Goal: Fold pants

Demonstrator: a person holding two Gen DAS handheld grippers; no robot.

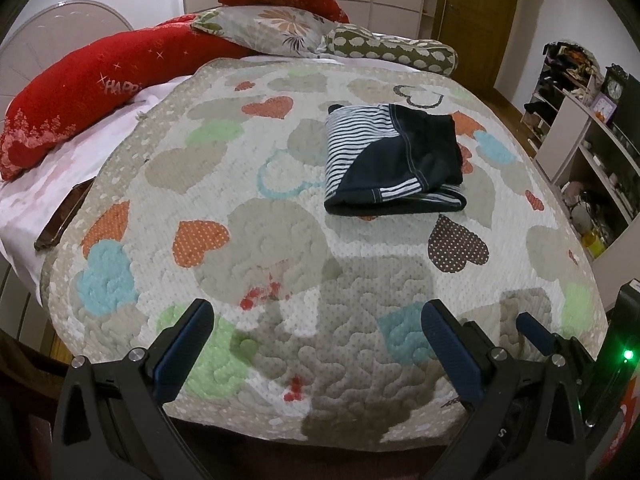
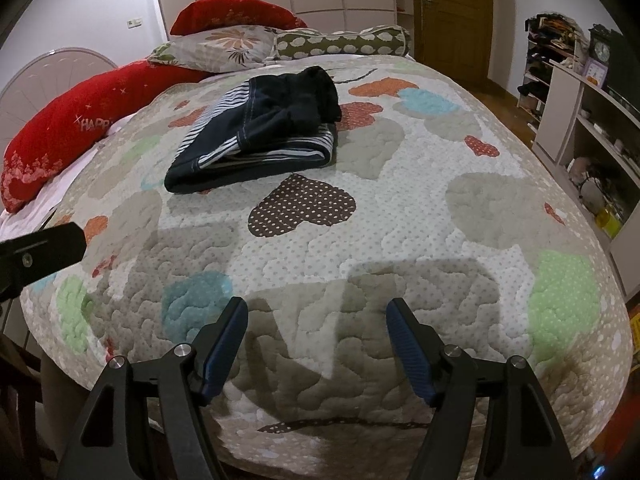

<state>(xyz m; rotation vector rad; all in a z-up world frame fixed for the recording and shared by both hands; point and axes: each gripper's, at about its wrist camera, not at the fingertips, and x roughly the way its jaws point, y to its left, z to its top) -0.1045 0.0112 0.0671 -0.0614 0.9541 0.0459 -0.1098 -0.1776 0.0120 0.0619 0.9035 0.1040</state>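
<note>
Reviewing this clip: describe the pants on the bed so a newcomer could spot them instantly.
Start at the bed's heart-patterned quilt. The pants lie in a folded bundle mid-quilt, short of the pillows, just beyond a brown dotted heart. They are the only garment there: dark navy with black-and-white striped panels.

The pants point(image 1: 394, 160) lie on the quilt point(image 1: 248, 184), well ahead of both grippers, with the pillows point(image 1: 276, 28) behind them at the bed's head.

Folded pants point(image 1: 394, 160) and pillows point(image 1: 276, 30) lie on the quilted bed point(image 1: 280, 280).
</note>
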